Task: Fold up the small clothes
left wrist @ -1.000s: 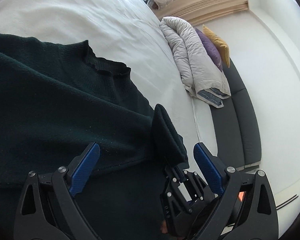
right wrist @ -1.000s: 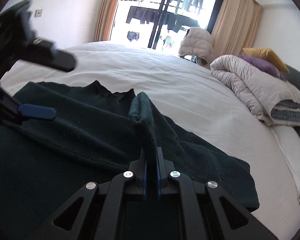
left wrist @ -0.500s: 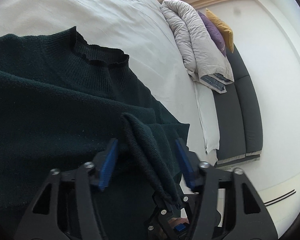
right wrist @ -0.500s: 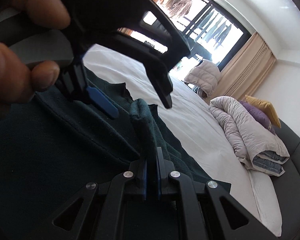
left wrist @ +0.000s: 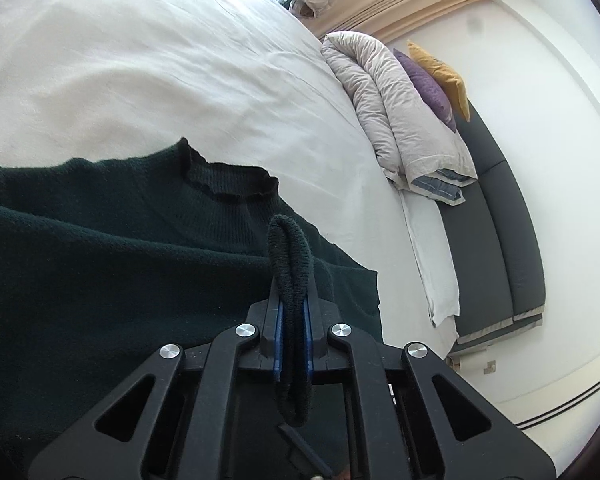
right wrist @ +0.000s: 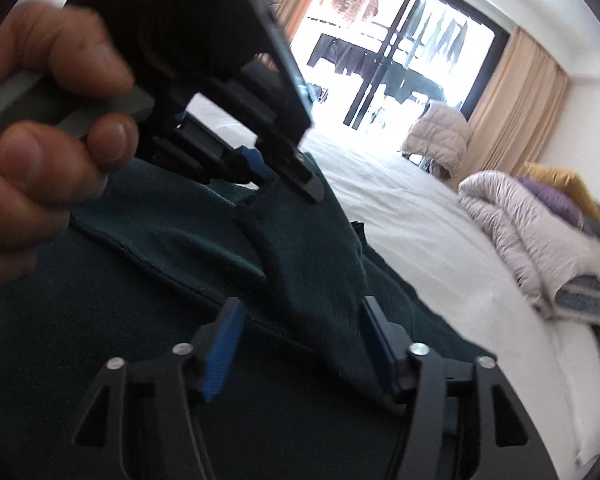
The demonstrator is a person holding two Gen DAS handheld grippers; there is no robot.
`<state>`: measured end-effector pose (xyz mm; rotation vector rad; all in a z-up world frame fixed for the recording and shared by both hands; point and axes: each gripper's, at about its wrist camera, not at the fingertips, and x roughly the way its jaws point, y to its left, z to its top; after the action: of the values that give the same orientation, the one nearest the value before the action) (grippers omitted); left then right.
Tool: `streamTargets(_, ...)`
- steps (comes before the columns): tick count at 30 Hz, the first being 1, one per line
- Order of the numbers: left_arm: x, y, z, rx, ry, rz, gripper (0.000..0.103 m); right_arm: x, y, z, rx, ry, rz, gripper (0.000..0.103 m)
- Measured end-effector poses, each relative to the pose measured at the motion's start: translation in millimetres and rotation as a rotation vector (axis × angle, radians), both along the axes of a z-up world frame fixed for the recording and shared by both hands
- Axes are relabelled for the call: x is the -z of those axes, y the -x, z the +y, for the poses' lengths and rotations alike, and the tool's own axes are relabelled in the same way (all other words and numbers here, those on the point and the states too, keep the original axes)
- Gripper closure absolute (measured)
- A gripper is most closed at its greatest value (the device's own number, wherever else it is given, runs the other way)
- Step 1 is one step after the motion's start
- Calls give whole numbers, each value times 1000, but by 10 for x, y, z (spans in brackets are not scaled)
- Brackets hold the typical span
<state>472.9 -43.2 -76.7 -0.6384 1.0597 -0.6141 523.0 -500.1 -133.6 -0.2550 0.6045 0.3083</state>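
I see the dark green sweater (left wrist: 100, 264) spread on the white bed (left wrist: 140, 80), its ribbed collar (left wrist: 228, 184) lying flat toward the far side. One part of it, a thick doubled fold of knit (left wrist: 290, 256), stands up off the rest of the garment. My left hand-held gripper (left wrist: 291, 320) is clamped on that fold: the two blue pads (left wrist: 277, 332) are pressed against the cloth from both sides, and the knit bulges out as a loop above the fingertips and hangs down below them.

From the right wrist view, the same raised piece of sweater (right wrist: 308, 264) slopes up from my right hand-held gripper (right wrist: 300, 340) to the left hand-held gripper (right wrist: 268, 168), which hangs just above and ahead. The right one is spread wide, its blue pads (right wrist: 220, 352) standing apart on either side of the cloth; I cannot tell whether the far pad touches the fabric. The person's left hand (right wrist: 40, 120) wraps the grey handle at the upper left, blurred.

Beyond the sweater, the bed runs on bare and bright. A folded pale duvet (left wrist: 400, 120) lies along its far edge, with a purple cushion (left wrist: 424, 84) and a yellow cushion (left wrist: 444, 76) tucked behind it against the dark grey headboard (left wrist: 500, 220). A puffy jacket (right wrist: 436, 136) sits by the beige curtain (right wrist: 516, 112) and the balcony door (right wrist: 392, 48).
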Motion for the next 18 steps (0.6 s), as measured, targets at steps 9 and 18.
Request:
streamTargets(9, -52, -12, 396, -41, 17, 6, 97, 660, -392, -1826, 367, -944, 443, 48)
streamTargets(18, -136, 72, 527, -58, 32, -10, 97, 877, -536, -2439, 530, -1300, 450, 59)
